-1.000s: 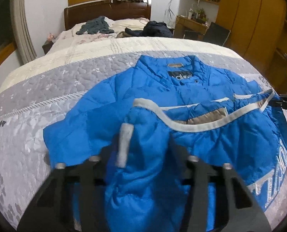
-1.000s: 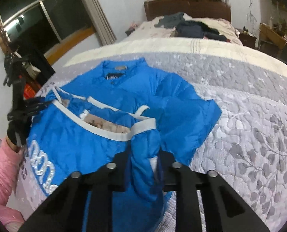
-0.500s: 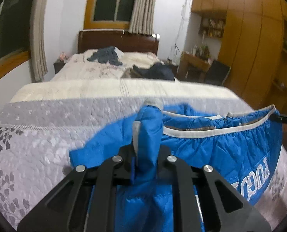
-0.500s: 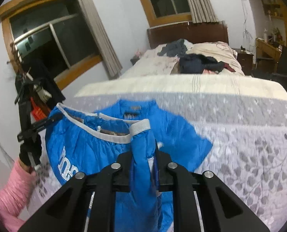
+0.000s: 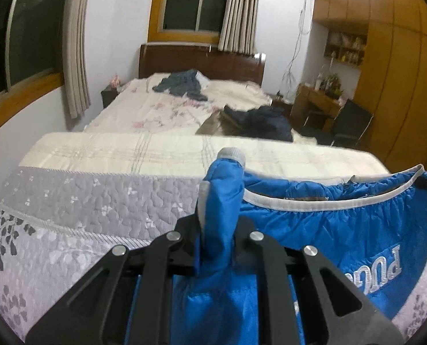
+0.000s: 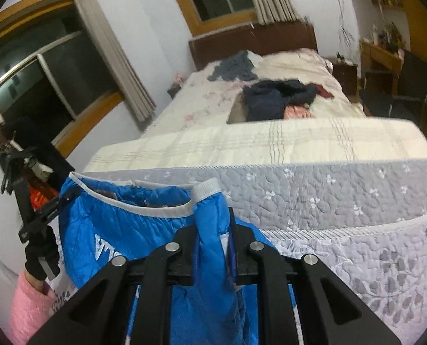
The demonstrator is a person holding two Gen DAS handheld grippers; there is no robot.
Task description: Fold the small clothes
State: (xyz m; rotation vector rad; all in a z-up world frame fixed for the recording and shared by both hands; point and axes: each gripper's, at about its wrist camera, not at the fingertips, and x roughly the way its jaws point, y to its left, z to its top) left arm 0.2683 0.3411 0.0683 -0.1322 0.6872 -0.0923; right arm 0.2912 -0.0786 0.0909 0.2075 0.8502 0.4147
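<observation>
The blue padded jacket with the white ribbed hem (image 5: 337,230) is held up above the grey quilted bedspread with leaf pattern (image 5: 84,210), stretched between the two black grippers. The left gripper (image 5: 217,230) is closed narrow on one bunched corner of the jacket; the blue cloth and a white ribbed cuff stand up between its fingers (image 5: 186,230). From this corner the white hem runs in a shallow curve to the far corner, where only a black tip of the other tool touches the hem at the picture's edge. White embroidered letters are seen upside down on the hanging blue panel under the hem. In the right wrist view, the right gripper (image 6: 213,230) is also pressed narrow on a fold of the jacket (image 6: 98,221), with a white cuff above its fingers (image 6: 239,230). At the far end of the hem the left gripper (image 6: 66,198) pinches the cloth, held by a hand in a black glove (image 6: 41,254) with a pink sleeve (image 6: 29,302) under it. Behind the bedspread lies a cream blanket (image 5: 170,152), and farther back dark clothes (image 5: 259,120) rest on the bed before the brown wooden headboard (image 5: 202,63).
</observation>
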